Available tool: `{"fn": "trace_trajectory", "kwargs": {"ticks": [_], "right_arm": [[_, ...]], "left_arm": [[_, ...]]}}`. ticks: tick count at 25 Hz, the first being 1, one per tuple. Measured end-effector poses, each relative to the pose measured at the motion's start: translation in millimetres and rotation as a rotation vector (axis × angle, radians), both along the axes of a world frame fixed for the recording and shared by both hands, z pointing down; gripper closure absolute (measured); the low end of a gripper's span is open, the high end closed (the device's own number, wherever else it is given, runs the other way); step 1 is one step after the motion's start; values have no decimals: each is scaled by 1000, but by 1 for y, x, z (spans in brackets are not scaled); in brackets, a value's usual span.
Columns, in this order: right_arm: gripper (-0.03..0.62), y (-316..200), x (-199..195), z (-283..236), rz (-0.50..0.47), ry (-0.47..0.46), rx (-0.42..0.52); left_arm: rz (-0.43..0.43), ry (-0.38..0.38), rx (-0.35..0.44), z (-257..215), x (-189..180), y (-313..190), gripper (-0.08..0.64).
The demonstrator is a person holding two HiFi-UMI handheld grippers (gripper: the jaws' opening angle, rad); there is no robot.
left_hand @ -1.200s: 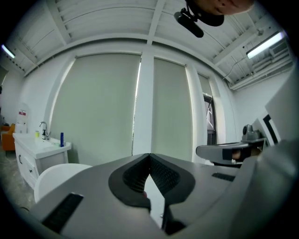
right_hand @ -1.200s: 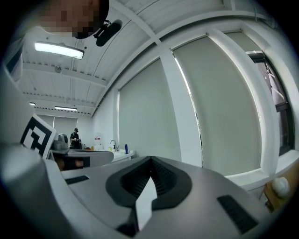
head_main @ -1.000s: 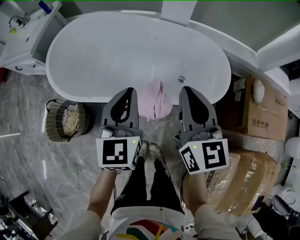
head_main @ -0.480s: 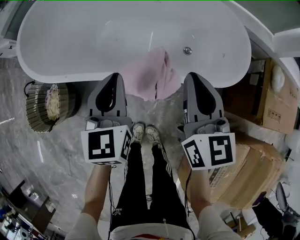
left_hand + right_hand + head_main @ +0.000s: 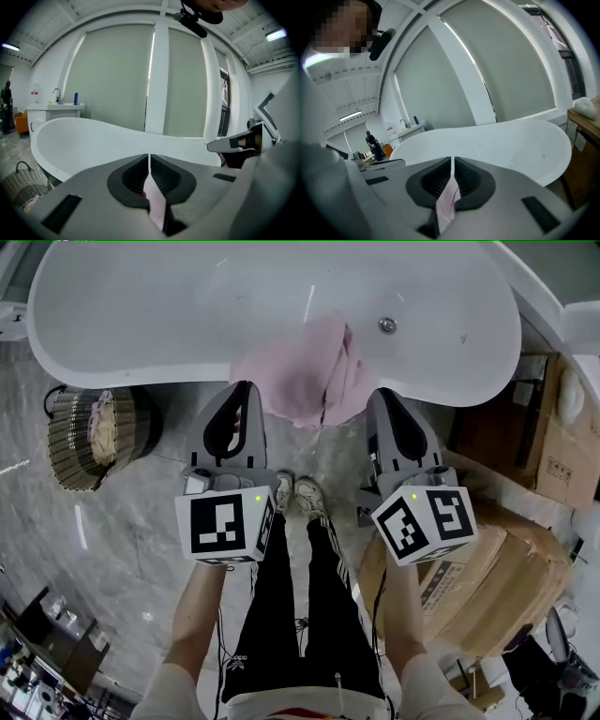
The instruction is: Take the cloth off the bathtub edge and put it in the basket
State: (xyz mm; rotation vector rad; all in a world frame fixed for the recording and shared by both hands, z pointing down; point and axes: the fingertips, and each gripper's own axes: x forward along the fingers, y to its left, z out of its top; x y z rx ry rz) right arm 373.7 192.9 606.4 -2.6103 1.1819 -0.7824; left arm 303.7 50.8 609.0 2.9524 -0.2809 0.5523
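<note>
Currently on approach: pink cloth (image 5: 305, 371) hangs over the bathtub (image 5: 169, 315) near edge, left tool (image 5: 246, 388) and right tool (image 5: 380, 395) clenched empty either side; next I'd open one, pinch the cloth, swing left to the wicker basket (image 5: 66, 460).

The pictures are brightly, evenly lit. A white ceiling strip light (image 5: 275, 34) is seen glowing at the left gripper view's upper right. A thin glare streak is carried by the glossy white oval bathtub (image 5: 187, 324) at the head view's top. Both gripper views are bent by fisheye distortion and blackened at the corners; the left claw (image 5: 149, 161) and right claw (image 5: 453, 164) are rendered soft.
</note>
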Motion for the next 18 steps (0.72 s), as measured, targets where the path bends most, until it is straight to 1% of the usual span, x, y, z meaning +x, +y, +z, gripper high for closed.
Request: {"fn": "trace_trajectory", "kwargs": {"ticks": [3,4,5,8,10,12,15,18], "right_arm": [[568,-2,-1,3,-11,-1,-20],[495,-3,-2,5,-15,-4,-30],[397,-5,-2,8,-21,-9,-42],[288,-8,-3,23,-41,-5,-93],[259,-8,-5,39,-52,-15,-131],[245,-8,-8,56,-60,-48,-154],[242,-7,-8,80,-61,-75,-190],[230,-2,-5,104,-49,-89,-242]], "left_arm": [[13,-1,-12,-1,-2,0,538],[22,-7,-21,1,-1,0,507],[35,-15,-35,3,0,0,434],[53,-24,-95,15,2,0,329],[50,-43,-125,30,1,-1,279],[41,-92,-143,53,-2,-2,239],[41,-183,-167,92,-7,0,232],[55,-248,-155,120,-11,2,208]]}}
